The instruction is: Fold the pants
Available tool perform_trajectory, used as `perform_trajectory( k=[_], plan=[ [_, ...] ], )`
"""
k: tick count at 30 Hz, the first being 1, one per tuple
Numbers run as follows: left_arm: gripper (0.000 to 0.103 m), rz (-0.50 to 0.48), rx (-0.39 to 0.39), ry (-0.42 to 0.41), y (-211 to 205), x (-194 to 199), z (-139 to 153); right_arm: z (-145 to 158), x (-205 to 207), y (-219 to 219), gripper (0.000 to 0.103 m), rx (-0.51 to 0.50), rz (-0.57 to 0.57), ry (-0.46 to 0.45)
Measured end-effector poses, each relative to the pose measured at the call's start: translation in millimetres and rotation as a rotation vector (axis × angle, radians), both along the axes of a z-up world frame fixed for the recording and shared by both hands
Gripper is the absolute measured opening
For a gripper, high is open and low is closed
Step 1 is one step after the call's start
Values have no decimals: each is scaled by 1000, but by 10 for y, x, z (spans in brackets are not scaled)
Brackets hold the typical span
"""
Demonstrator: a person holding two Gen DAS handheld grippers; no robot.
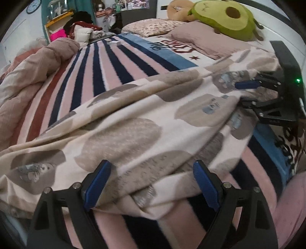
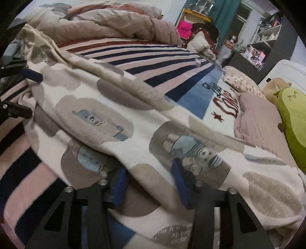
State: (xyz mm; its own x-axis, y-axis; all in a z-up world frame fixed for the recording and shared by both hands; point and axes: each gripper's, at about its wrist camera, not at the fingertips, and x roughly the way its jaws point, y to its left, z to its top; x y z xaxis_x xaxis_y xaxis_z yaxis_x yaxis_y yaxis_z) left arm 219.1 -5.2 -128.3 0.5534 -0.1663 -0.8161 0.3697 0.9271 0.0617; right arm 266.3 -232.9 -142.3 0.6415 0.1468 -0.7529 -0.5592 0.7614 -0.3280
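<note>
The pants (image 1: 133, 118) are cream with grey-beige patches and small blue cartoon prints. They lie spread and creased across a striped blanket (image 1: 107, 63) on the bed. My left gripper (image 1: 151, 183) is open wide at their near edge, with a fold of cloth lying loose between its blue pads. In the right wrist view the pants (image 2: 133, 122) fill the middle. My right gripper (image 2: 149, 182) stands partly open, with bunched cloth between its pads and no clear squeeze. Each gripper shows in the other view: the right gripper (image 1: 246, 93) at the far right, the left gripper (image 2: 26, 93) at the far left.
A bunched beige duvet (image 1: 28, 72) lies along the bed's left side. Pillows (image 1: 200, 40) and a green avocado plush (image 1: 225, 17) sit at the head. Piled clothes and shelves (image 1: 76, 28) stand beyond the bed. The striped blanket (image 2: 153, 55) shows bare past the pants.
</note>
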Motion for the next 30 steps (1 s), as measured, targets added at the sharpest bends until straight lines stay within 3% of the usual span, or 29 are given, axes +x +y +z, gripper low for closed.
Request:
perform_trajectory(
  k=[3,4,5,8,11,12,14,17,26,30],
  plan=[
    [85,0,30,-18,4,69,-3,33,77,-3,28,18,-17,2],
    [85,-11,37,-17,-25,97,-17,30,109,9,8,14,-24,3],
    [85,-23,33,-13,-50,109,-24,32,140,15,4,16,-32,8],
    [85,-50,54,-16,-136,128,-42,153,164,-12,4,77,-49,-6],
    [83,-17,102,-50,-144,160,-59,329,138,-46,3,123,-52,-38],
    [69,1,111,-57,-125,175,-63,378,128,-56,3,138,-47,-34],
    [30,12,145,-66,-93,178,-73,444,104,-66,3,156,-36,-12],
    [6,8,136,-58,-22,134,-57,442,58,-87,3,162,-22,39],
    [3,-43,26,13,121,-342,101,382,-280,-236,2,185,8,156],
    [6,-57,66,30,57,-430,-12,238,-347,-315,3,211,-11,243]
  ],
)
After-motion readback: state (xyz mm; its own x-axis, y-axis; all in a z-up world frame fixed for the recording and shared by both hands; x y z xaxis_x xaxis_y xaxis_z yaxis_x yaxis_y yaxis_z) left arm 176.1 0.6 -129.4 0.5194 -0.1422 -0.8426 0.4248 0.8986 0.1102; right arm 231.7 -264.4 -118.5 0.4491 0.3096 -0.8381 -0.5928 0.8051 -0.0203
